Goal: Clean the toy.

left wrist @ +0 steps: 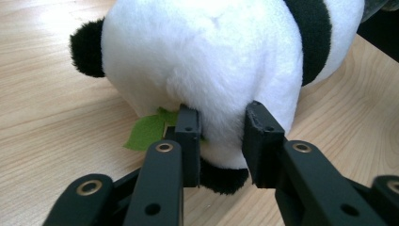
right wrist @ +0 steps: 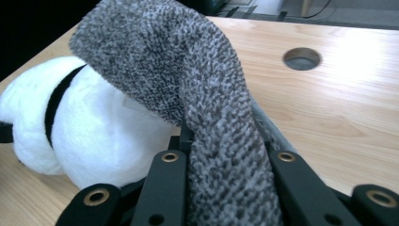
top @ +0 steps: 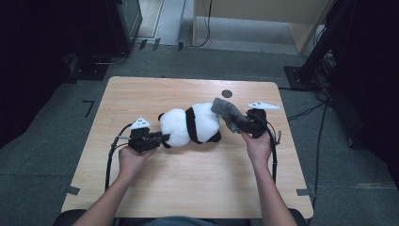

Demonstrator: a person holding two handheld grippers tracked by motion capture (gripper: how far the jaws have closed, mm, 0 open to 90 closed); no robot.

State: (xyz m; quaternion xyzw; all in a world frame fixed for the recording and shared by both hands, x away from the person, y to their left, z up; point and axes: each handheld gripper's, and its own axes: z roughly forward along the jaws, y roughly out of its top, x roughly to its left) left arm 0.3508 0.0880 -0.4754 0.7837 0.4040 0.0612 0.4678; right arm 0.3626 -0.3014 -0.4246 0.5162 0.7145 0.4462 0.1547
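No readable writing on the plush panda [top: 190,125] or grey cloth [top: 227,113].

1. The panda plush [top: 190,125] lay on its side across the middle of the table, white and fluffy with a black band round its body, black ears and black limbs.
2. A small green felt leaf [left wrist: 147,132] stuck out beneath it, flat on the wood.
3. The grey knitted cloth [top: 226,113] was speckled and soft; it draped over the panda's right end, lifted off the tabletop.
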